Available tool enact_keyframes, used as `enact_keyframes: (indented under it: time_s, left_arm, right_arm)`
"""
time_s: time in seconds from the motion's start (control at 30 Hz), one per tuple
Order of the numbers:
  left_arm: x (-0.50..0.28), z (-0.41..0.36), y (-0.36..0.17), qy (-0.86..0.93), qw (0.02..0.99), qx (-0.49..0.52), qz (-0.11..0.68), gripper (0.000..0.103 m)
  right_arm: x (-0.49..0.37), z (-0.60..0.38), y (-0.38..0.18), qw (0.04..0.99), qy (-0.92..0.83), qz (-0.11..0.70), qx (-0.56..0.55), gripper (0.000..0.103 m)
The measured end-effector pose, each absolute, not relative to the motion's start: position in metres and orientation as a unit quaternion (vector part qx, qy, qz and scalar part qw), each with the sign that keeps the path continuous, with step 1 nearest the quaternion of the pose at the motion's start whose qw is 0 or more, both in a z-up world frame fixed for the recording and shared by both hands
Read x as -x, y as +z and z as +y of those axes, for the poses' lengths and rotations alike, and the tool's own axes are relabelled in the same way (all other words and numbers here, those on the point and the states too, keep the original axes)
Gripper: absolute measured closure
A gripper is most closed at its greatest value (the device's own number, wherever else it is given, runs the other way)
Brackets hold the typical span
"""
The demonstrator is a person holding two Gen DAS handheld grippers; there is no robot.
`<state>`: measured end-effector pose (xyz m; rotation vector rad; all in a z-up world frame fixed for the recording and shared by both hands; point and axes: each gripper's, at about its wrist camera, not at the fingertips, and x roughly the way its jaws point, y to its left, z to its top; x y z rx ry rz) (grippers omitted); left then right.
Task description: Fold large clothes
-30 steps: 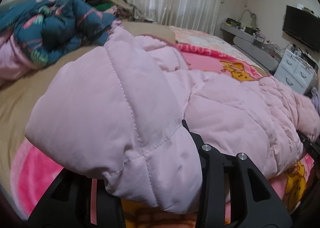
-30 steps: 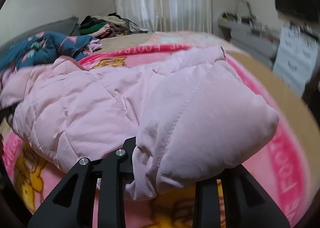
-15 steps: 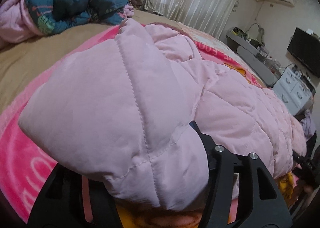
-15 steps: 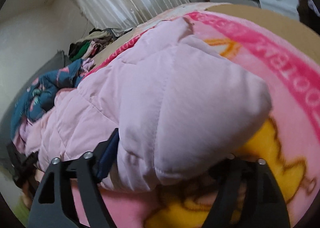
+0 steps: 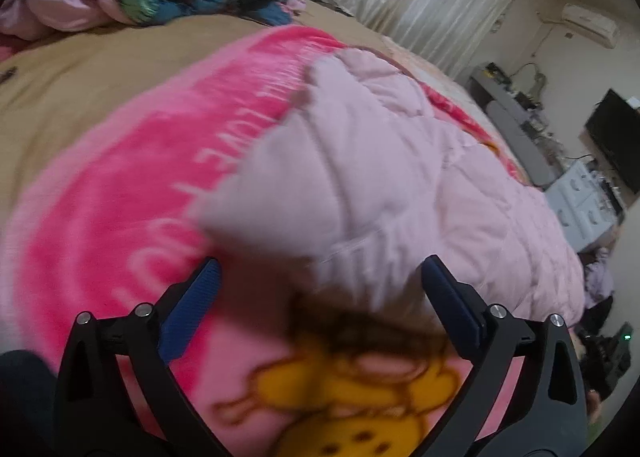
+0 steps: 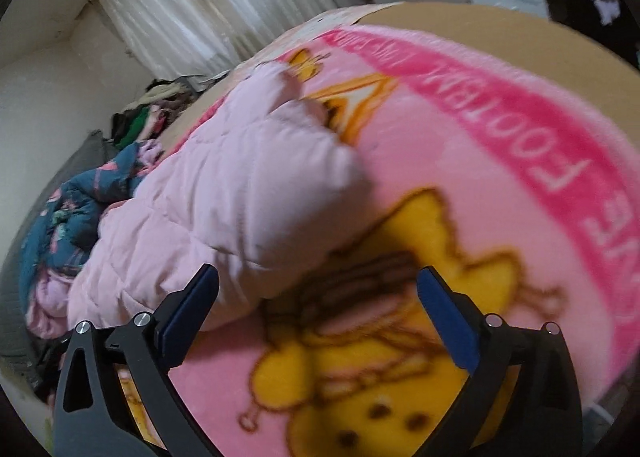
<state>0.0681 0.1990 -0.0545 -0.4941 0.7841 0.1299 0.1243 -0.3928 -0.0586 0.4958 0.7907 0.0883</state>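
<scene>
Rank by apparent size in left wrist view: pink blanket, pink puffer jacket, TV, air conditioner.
1. pink blanket
2. pink puffer jacket, close behind; nearness inflates both
3. TV
4. air conditioner; TV partly cropped, so these two are unsure

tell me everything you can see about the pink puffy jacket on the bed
The pale pink jacket is quilted, with stitched seams dividing puffy panels; the fabric looks soft and matte. It lies bunched lengthwise on the pink cartoon blanket, one rounded end near each camera. Both the left gripper and right gripper are open, with nothing between their fingers; whether either touches the jacket cannot be told. Its far end lies near a teal patterned garment. Motion blur hides finer details.
</scene>
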Motion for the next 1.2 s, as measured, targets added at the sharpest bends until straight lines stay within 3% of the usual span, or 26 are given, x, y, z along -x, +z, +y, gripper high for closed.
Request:
enact_keyframes:
  time_s: [0.33,0.63,1.2]
  left_arm:
    - [0.005,0.234,-0.003,0.175,0.907,0.188,0.333,0.009]
    - [0.030,0.172,0.045,0.111,0.945,0.142,0.274,0.009]
    - [0.025,0.056,0.020,0.000,0.949,0.069,0.307,0.009]
  right_arm:
    - [-0.054,-0.386,0.010,0.953,-0.024,0.289,-0.092,0.004]
    - [-0.013,-0.322,0.057,0.970,0.072,0.230,-0.042,0.004]
    - [0.034,-0.233,0.061,0.954,0.174,0.239,0.044,0.004]
